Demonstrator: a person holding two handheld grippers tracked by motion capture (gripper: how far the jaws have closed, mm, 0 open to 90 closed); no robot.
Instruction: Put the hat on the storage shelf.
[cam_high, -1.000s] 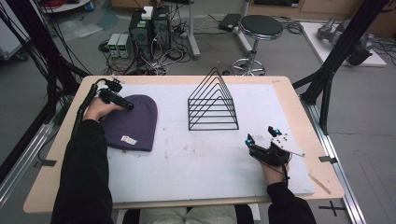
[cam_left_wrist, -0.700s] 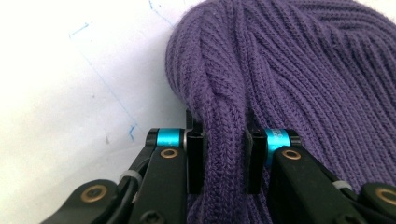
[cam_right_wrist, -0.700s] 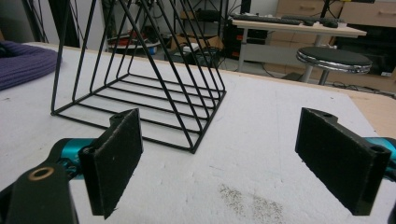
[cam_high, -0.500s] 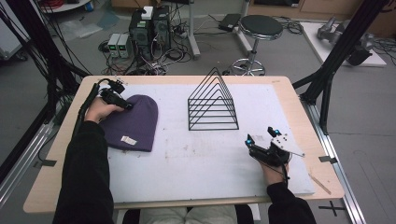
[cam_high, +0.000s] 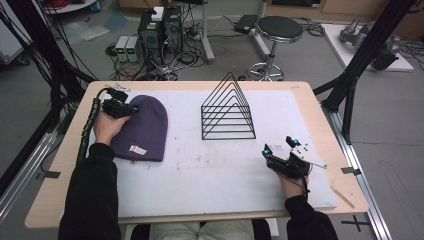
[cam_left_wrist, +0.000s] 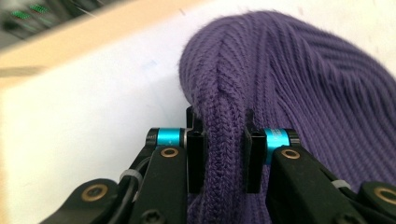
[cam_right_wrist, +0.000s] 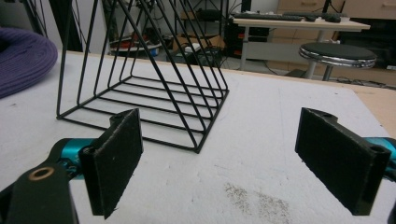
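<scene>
A purple knit beanie (cam_high: 145, 130) with a small white label lies flat on the left of the white mat (cam_high: 210, 175). My left gripper (cam_high: 131, 111) sits at the beanie's top left edge. In the left gripper view its jaws (cam_left_wrist: 219, 126) are shut on a raised fold of the purple knit (cam_left_wrist: 303, 93). My right gripper (cam_high: 278, 145) rests near the mat's right front. Its pads stand wide open (cam_right_wrist: 219, 154) with nothing between them, facing a black wire triangular rack (cam_right_wrist: 154, 79). The rack (cam_high: 227, 112) stands upright at the mat's middle back.
The mat covers a wooden table (cam_high: 320, 110) with bare edges. A black frame post (cam_high: 350, 95) rises by the right edge. On the floor beyond are a stool (cam_high: 279, 27), computer cases (cam_high: 160, 30) and cables. The beanie's edge (cam_right_wrist: 18, 56) lies left of the rack.
My left hand has shifted slightly at the beanie's top left edge, with the gripper staying on the knit. The right hand, the rack and the rest of the beanie have kept still.
</scene>
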